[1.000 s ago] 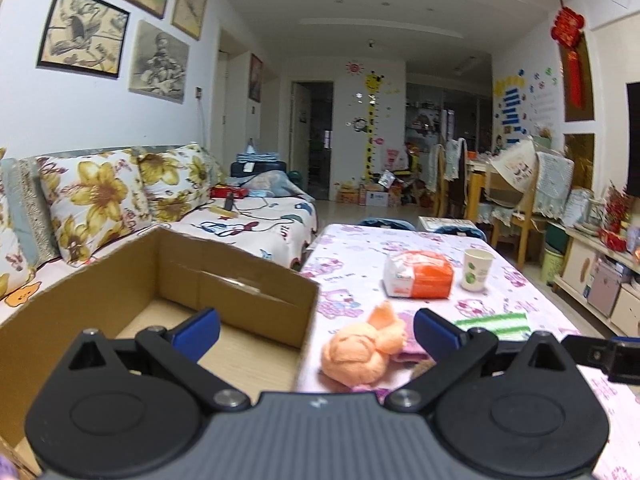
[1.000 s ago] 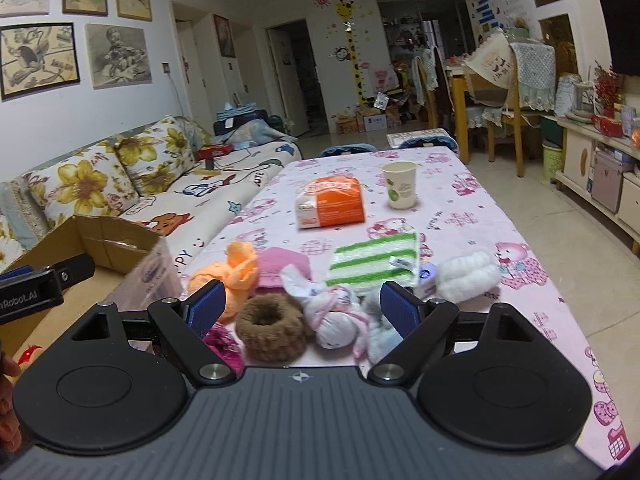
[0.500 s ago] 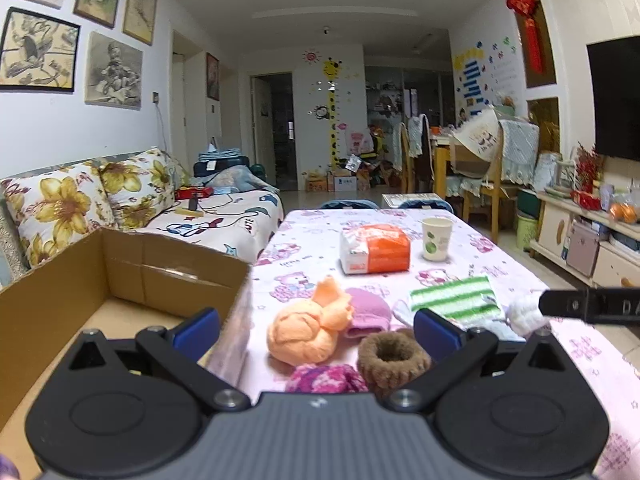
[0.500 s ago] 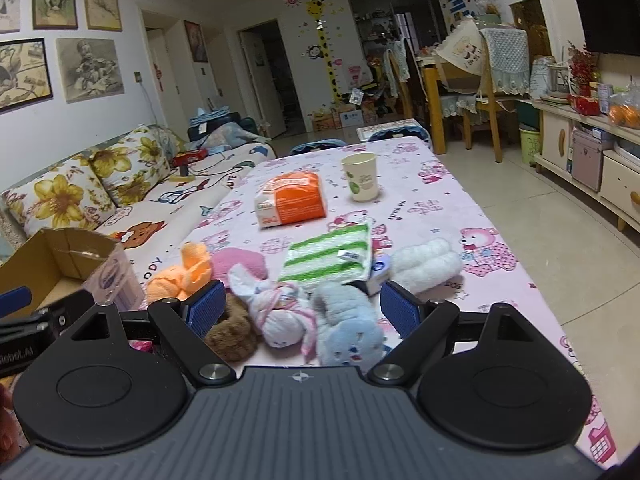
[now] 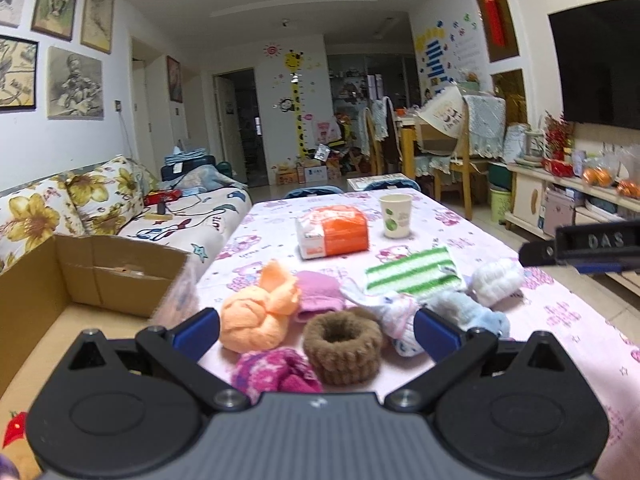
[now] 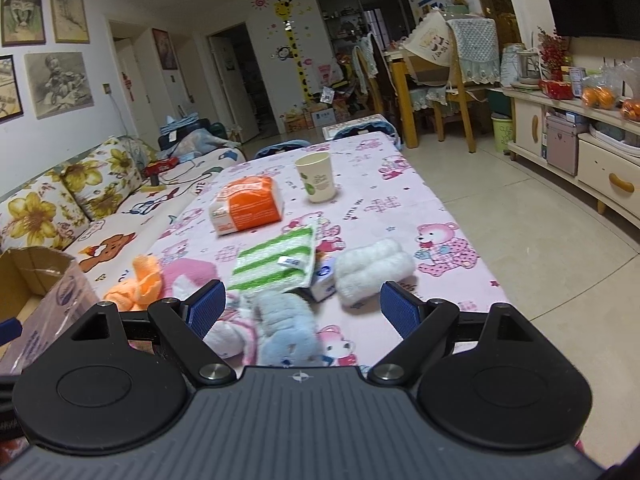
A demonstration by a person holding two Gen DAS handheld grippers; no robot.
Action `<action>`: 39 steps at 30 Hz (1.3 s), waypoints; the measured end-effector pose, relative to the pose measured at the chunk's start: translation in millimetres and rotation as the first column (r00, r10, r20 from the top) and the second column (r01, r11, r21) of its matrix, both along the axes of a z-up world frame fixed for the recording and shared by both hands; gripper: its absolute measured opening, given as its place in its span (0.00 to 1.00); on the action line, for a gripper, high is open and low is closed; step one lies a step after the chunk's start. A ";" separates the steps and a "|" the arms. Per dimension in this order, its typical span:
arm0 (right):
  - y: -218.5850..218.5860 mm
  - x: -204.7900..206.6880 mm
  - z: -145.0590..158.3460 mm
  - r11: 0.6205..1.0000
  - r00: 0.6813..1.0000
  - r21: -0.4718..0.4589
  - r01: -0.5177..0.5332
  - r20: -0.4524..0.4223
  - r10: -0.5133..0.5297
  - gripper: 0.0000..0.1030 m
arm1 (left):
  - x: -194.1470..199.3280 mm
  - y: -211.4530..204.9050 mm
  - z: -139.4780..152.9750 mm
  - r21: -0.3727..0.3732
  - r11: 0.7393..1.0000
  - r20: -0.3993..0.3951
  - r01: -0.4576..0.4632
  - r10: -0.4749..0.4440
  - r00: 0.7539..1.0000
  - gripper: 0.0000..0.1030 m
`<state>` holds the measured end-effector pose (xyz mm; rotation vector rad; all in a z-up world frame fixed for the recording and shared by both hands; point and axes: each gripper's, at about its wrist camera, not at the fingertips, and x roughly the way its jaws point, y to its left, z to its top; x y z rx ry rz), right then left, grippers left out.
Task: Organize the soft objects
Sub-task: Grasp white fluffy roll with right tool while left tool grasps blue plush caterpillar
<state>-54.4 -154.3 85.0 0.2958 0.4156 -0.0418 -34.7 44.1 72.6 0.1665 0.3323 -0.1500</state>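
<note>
Where legible — "DAS" on right claw (image 5: 538,253), orange pack (image 6: 247,205) print blurred.

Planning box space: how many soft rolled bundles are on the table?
6: orange knotted bundle, magenta knit bundle, brown fuzzy ring, white patterned bundle, light-blue fluffy bundle, white fluffy roll. Others may be hidden.

Paper cup (image 6: 315,182) stands mid-counter (image 6: 400,200). Orange tissue pack (image 6: 249,204) just left of cup. Floral sofa (image 6: 72,196) further left.
</note>
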 end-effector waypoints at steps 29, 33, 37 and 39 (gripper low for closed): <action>-53.4 101.8 -46.2 0.988 0.983 -0.061 -0.139 -0.130 0.130 1.00 | 25.9 -129.9 -52.4 0.057 0.962 -0.138 0.268 -0.258 0.956 0.99; -59.2 110.4 -53.1 0.986 0.975 -0.042 -0.164 -0.162 0.155 1.00 | 40.8 -141.7 -56.8 0.050 0.959 -0.161 0.279 -0.268 0.950 0.95; -63.2 115.2 -60.2 0.984 0.968 -0.020 -0.179 -0.181 0.173 1.00 | 56.3 -149.3 -62.1 0.062 0.961 -0.186 0.269 -0.254 0.949 0.88; -63.0 115.8 -61.5 0.982 0.967 -0.010 -0.186 -0.181 0.181 1.00 | 61.2 -151.3 -64.1 0.075 0.961 -0.187 0.267 -0.249 0.950 0.86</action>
